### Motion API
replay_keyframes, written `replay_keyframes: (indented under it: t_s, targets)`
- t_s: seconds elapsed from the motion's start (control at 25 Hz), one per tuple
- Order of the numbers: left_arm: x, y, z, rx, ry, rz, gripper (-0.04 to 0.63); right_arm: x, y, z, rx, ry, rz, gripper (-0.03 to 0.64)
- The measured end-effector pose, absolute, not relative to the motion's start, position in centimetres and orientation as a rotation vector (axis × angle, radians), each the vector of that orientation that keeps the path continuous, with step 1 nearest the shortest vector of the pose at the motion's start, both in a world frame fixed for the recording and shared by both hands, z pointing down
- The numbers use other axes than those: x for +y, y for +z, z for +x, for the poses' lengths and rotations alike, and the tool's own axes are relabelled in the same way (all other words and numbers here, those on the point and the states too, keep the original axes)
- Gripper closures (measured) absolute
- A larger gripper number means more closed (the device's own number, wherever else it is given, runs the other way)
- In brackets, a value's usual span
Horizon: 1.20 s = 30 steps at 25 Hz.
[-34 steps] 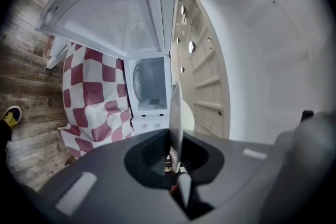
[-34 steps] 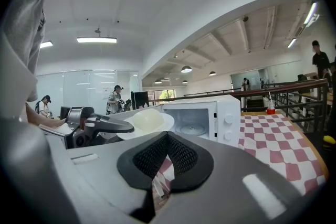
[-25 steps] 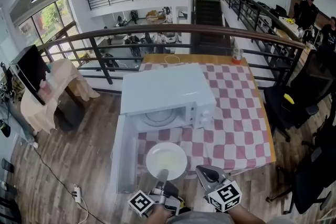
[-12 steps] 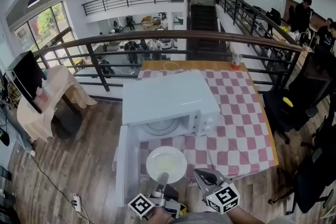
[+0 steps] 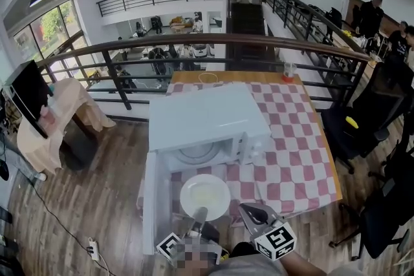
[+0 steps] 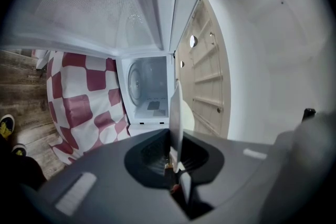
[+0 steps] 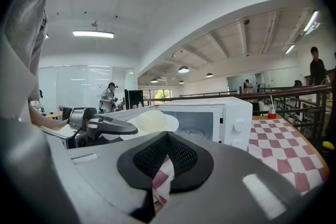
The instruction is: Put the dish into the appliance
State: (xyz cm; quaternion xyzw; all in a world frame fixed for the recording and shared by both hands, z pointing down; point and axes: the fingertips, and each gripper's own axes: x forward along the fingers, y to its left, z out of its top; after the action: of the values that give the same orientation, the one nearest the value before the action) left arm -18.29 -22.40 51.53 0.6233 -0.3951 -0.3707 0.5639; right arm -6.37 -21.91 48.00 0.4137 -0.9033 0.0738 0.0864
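My left gripper is closed on the near edge of the white plate. I hold the plate out flat in front of me, above the front of the checked tablecloth. In the left gripper view the thin rim of the plate is pinched right between the jaws. The white microwave is straight ahead of the plate. Its door hangs wide open on the left side. The open hole faces me, and I can see the round glass tray inside. So the plate sits between my gripper and the hole, close to it but not in it yet. The far edge of the plate points at the hole. The plate is round, so it does not matter which way it is turned. It only needs to stay flat. I think the next move is a straight push forward, keeping away from the open door on the left. My right gripper is just beside the left one, on the right. Its jaws look closed with nothing in them, and I see only the tablecloth past them. The left one is the nearer one, and it has the plate, so this is its job.
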Motion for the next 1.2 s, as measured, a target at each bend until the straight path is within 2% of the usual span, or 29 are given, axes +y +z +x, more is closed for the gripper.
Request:
replay_keyframes:
  t_s: [0.44,1.2]
  targets:
    - [-23.6,51.1,-17.8,-0.932,-0.878,1.464,0.569,-23.4,47.9,-6.1,-2.702,0.214,1.213,0.618]
    - [-32.5,52.9,-18.6,-0.969,-0.890,1.409,0.568,-33.0,49.7,-6.6,-2.695,0.285,1.146,0.618]
